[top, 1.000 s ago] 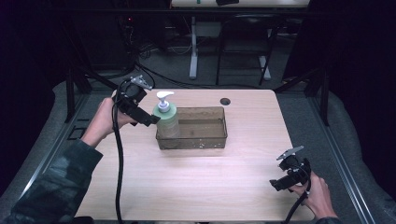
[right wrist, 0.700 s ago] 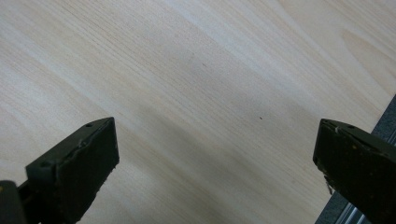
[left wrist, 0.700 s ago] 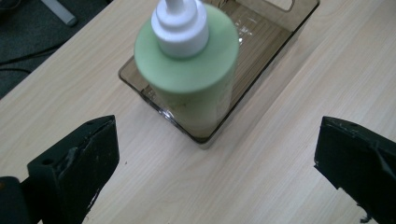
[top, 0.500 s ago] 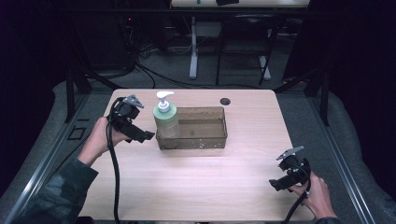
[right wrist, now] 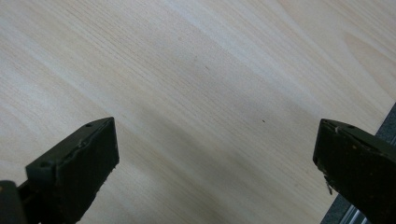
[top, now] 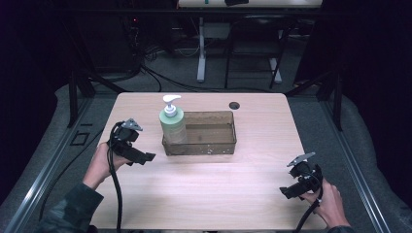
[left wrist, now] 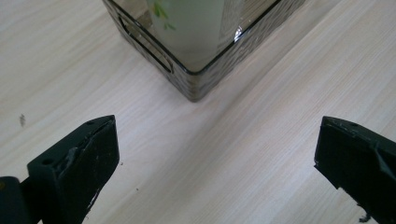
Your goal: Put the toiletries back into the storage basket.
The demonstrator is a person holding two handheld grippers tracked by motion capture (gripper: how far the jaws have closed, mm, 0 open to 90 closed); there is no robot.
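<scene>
Soap bottle (top: 172, 124) stands upright in left end of bin (top: 214, 143), mid-table. Prob. top-heavy, slick plastic; grab round body, not pump. Left gripper (top: 145, 158) & right gripper (top: 287, 190): jaws spread, empty.

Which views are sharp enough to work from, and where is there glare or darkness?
High view: table evenly lit, room beyond nearly black, picture soft. Left gripper view: crisp wood grain, a bright glint on the bin rim, soap bottle blurred through the wall. Right gripper view: sharp, soft shadow between the claw tips.
</scene>
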